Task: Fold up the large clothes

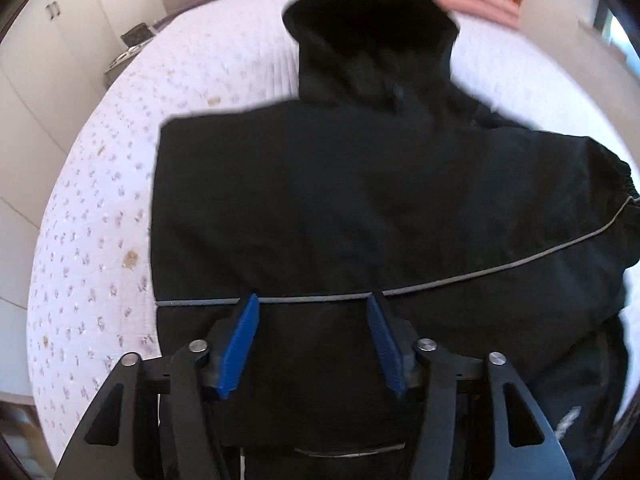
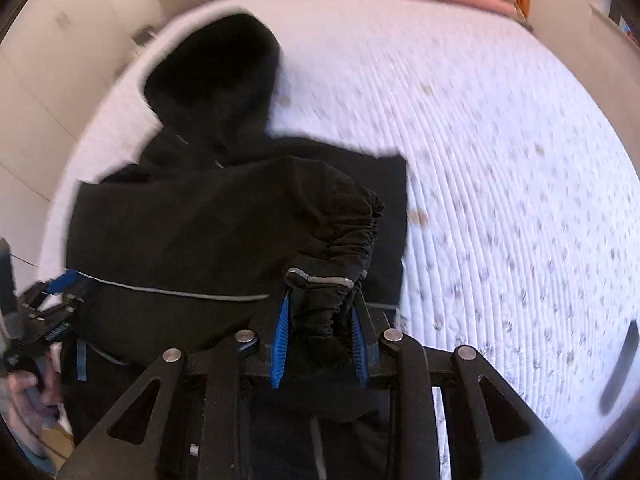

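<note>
Two tongs over black jacket (image 1: 320,200): right tongs (image 2: 320,320) clenched on its cuff (image 2: 332,280), left tongs (image 1: 314,320) released.

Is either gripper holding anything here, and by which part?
The right gripper is shut on the black hooded jacket's elastic sleeve cuff. The left gripper is open above the jacket, holding nothing.

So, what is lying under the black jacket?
Under the black jacket lies the white quilted bedspread with small flower prints. Whatever sits directly beneath the jacket is covered and cannot be seen.
</note>
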Demonstrator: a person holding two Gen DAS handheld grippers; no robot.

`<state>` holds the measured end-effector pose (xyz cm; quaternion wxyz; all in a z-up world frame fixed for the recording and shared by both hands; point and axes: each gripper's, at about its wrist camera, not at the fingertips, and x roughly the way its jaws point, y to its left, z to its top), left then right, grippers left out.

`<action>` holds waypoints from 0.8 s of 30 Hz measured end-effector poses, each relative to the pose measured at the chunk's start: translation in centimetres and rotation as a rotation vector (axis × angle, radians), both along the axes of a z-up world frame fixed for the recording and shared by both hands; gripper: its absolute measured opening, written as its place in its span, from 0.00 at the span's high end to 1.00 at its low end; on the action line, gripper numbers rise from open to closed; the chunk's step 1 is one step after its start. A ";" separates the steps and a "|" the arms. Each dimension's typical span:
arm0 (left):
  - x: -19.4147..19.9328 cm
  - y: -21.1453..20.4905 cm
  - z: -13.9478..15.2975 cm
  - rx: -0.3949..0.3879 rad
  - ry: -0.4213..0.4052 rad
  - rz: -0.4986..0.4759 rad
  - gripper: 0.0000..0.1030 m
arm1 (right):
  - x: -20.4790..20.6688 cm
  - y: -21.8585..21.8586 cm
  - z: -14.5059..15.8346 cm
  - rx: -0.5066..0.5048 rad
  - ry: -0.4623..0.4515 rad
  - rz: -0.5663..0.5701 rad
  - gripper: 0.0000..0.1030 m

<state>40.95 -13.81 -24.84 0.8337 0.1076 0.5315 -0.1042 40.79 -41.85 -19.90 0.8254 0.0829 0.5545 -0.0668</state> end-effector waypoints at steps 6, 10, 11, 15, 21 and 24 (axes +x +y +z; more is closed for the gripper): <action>0.6 1.0 -0.5 -0.042 0.040 0.000 0.44 | 0.4 -1.2 -6.0 0.011 0.070 -0.007 0.67; 0.4 1.2 0.8 -0.040 0.041 -0.021 0.43 | -0.1 -2.1 -4.5 0.051 0.086 -0.028 0.51; 0.2 1.5 1.4 -0.049 0.036 -0.021 0.43 | -0.3 -2.4 -3.7 0.053 0.082 -0.040 0.48; 0.1 2.6 4.4 -0.121 -0.007 -0.004 0.43 | -1.3 -3.0 1.4 0.062 -0.018 -0.071 0.42; 3.2 1.6 3.6 -0.072 -0.011 0.031 0.43 | 3.2 3.8 2.5 0.128 -0.074 0.032 0.42; 4.4 1.2 1.3 -0.085 0.042 0.061 0.43 | 6.1 7.5 0.3 0.109 -0.066 0.041 0.42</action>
